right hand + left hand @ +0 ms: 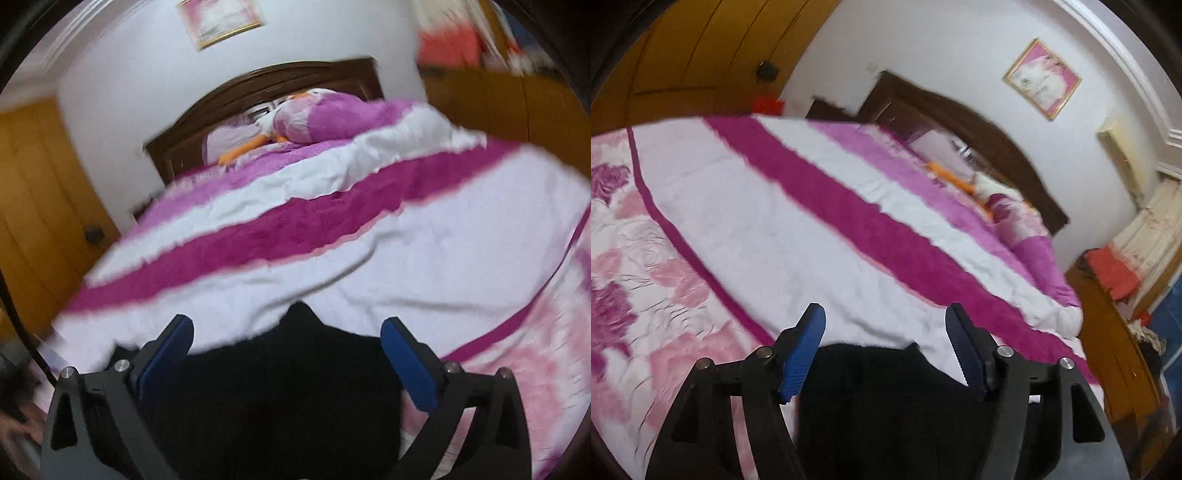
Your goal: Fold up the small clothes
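A small black garment (882,402) lies on the striped bed cover at the near edge, partly hidden under the gripper bodies. My left gripper (885,317) is open, its blue pads spread wide above the garment's far edge. In the right wrist view the same black garment (273,387) fills the space between the fingers. My right gripper (290,330) is open, its blue pads wide apart on either side of the cloth. Neither gripper holds the garment. The views are blurred.
A bed with a white, magenta and pink striped cover (820,206) and a rose-print sheet (639,266). Pillows and an orange-and-white soft toy (266,129) lie by the dark wooden headboard (258,85). Wooden wardrobe (701,51), framed picture (1041,77), red cloth (1115,273).
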Tool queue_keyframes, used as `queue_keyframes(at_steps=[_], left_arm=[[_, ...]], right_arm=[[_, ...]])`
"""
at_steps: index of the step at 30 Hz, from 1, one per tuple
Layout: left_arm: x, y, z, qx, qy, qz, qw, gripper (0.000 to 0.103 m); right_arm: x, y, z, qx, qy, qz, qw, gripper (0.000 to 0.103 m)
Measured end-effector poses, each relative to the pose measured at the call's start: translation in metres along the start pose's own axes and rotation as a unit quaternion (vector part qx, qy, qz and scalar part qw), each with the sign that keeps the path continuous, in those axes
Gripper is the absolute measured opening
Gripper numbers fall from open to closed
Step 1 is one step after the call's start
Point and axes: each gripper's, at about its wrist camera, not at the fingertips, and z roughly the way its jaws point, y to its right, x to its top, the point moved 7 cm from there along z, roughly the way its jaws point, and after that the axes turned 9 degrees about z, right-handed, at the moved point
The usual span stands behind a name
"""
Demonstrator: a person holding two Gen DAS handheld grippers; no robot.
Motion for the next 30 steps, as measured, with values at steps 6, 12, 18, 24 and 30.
queue_keyframes(at_steps=[6,12,18,24,30], left_arm=[[-0.057,0.034,-0.041,-0.049,-0.028,0.058,0.9968,0.063],[-0.097,0.048,-0.050,-0.061,-0.080,0.096,0.9903,0.062],[-0.143,0.017,-0.076,-0.087,-0.122,0.034,0.9880,0.049],[-0.201,-0.019,-0.101,-0.182,-0.117,-0.169,0.9615,0.042],[-0.190,-0.019,-0.085,-0.189,-0.108,-0.164,0.9621,0.031]], right_arm=[[-0.036,-0.015,-0.030,-0.026,-0.009,-0.059,0.998,0.103],[-0.076,0.000,-0.056,-0.087,-0.038,-0.077,0.993,0.103],[-0.106,0.043,-0.075,-0.127,-0.073,-0.040,0.988,0.103],[-0.142,0.094,-0.091,-0.017,-0.122,0.201,0.972,0.103],[-0.158,0.084,-0.098,0.086,-0.134,0.265,0.951,0.103]])
